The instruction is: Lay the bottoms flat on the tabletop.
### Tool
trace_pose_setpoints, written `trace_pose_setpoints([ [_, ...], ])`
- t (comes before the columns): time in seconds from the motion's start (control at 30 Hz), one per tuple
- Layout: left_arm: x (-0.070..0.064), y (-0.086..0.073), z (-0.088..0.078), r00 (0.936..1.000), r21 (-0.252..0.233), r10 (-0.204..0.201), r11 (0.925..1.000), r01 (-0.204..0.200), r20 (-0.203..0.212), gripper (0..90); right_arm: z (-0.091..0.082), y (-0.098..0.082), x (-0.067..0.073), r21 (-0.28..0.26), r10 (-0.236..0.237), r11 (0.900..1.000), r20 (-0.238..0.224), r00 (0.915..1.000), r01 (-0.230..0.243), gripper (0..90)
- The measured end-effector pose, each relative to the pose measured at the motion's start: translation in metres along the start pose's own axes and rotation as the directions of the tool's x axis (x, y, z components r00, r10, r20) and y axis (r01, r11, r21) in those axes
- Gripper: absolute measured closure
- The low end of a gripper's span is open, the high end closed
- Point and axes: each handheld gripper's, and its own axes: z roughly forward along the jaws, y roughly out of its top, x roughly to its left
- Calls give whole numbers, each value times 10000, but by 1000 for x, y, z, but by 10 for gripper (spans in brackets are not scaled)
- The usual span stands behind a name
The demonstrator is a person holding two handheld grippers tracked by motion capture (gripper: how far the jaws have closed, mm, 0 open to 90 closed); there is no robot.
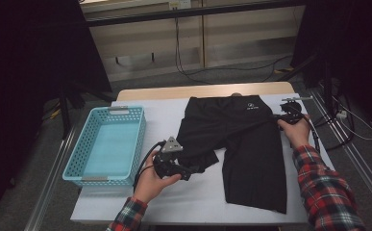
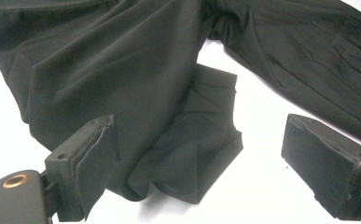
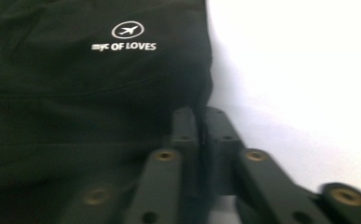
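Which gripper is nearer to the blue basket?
Left. The left gripper is just right of the basket, at the shorts' folded leg. The right gripper is at the shorts' far side, away from the basket.

**White-topped table, two things on it**

It's a rectangular table [image 1: 174,204] with a white cover and a light wooden edge showing at 12 o'clock. Lying right on it: a pair of black fabric shorts [image 1: 251,159] with a small white logo, spread from centre toward 3 o'clock, and a light blue perforated plastic basket [image 1: 80,161] over at 9 o'clock.
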Motion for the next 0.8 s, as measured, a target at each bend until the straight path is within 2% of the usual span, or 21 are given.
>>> trace_pose_setpoints([
  [0.03, 0, -1, 0, 10000, -9, -27, 10000, 27, -3, 113, -1, 0, 2, 45, 53, 10000, -26, 10000, -53, 733],
  [0.1, 0, -1, 0, 10000, 14, -27, 10000, 27, 15, 113, -3, -1, 6, 220, -477, 9986, 42, 9989, 476, 681],
  [0.13, 1, -1, 0, 10000, 18, -30, 10000, 30, 43, 113, -5, -2, 8, 227, -575, 9981, 37, 9983, 574, 659],
  [0.23, 1, -1, 0, 10000, 14, -24, 10000, 24, 56, 113, -11, -8, 13, 354, -671, 9971, 23, 9977, 669, 626],
  [0.3, 0, -1, 1, 10000, 36, -13, 10000, 13, 60, 113, -16, -13, 16, 398, -847, 9956, -11, 9964, 846, 623],
  [0.43, -1, 0, 1, 9999, 17, 59, 10000, -59, 101, 113, -28, -24, 18, 483, -732, 9961, -252, 9970, 743, 597],
  [0.7, 0, 1, 0, 9999, -75, 81, 9999, -81, 118, 113, -55, -50, 26, 523, -1152, 9919, -208, 9931, 1162, 577],
  [0.8, 1, 2, -1, 9999, -91, 66, 9999, -65, 137, 110, -65, -59, 29, 562, -1094, 9923, -188, 9938, 1103, 565],
])
